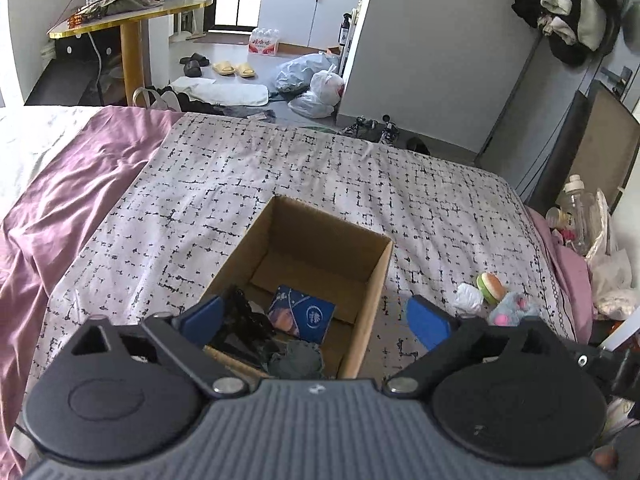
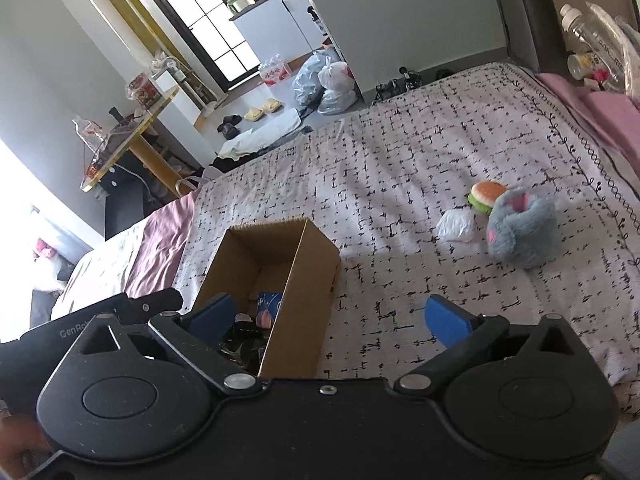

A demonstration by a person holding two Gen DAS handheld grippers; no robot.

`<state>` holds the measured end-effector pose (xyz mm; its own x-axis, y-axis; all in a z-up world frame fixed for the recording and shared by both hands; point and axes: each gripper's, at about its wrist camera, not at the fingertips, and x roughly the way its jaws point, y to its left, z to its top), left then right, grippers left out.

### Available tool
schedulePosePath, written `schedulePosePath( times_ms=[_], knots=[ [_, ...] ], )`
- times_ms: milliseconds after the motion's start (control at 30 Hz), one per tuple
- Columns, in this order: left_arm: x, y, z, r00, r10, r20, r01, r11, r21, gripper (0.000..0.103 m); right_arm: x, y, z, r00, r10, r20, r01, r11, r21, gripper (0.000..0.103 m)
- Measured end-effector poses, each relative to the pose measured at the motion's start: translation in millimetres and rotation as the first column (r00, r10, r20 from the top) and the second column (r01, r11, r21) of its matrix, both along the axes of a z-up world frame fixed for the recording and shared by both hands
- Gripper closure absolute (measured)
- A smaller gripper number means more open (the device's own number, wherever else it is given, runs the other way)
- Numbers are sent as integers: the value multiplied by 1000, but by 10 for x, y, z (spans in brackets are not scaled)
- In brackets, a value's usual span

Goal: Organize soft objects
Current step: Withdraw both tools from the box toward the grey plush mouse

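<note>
Cardboard box [image 1: 304, 280] held several items while 3 soft objects [image 2: 520, 232] lay on the bed [image 2: 400, 152]; both tongs [image 1: 316, 320] [image 2: 326, 320] gaped empty.

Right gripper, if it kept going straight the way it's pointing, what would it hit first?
Most likely the patterned bedspread, just right of the cardboard box. The right gripper has open jaws, empty; depth is uncertain, so it might clip the box wall.

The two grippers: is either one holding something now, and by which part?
Nothing is held. The left gripper and the right gripper both stand open and empty above the bed.
</note>
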<state>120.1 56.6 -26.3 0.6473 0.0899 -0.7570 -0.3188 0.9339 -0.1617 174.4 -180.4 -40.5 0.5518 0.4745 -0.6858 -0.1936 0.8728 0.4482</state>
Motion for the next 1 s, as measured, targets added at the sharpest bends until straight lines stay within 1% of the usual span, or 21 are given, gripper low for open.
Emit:
schedulePosePath(
  times_ms=[67, 200, 400, 567, 800, 867, 933, 1000],
  knots=[
    [-22, -57, 17, 1000, -8, -5, 8, 1000, 4, 0, -1, -56, 19, 1000, 8, 7, -8, 1000, 2, 0],
    [-61, -166, 31, 1000, -16, -13, 17, 1000, 20, 0, -10, -160, 44, 1000, 20, 22, -20, 1000, -3, 0],
    [-119, -303, 44, 1000, -21, -15, 22, 1000, 13, 0, -11, -304, 39, 999, 38, 24, -38, 999, -2, 0],
    [-161, -446, 52, 1000, -29, 9, 29, 1000, 8, 0, -27, -410, 44, 998, 49, 46, -49, 999, -21, 0],
    [-159, -622, 17, 999, -28, 40, 28, 1000, 1, 0, -3, -623, -1, 998, 34, 50, -34, 999, 0, 0],
    [-144, -674, -2, 999, -36, 34, 36, 999, 12, 0, 8, -680, -21, 998, 31, 48, -31, 999, 12, 0],
    [-124, -745, -29, 999, -39, 24, 38, 998, 43, 0, 18, -729, -42, 998, 32, 46, -33, 999, 18, 0],
    [-111, -778, -56, 999, -45, 26, 44, 998, 34, 0, 27, -761, -57, 998, 31, 48, -32, 999, 15, 0]
  ],
)
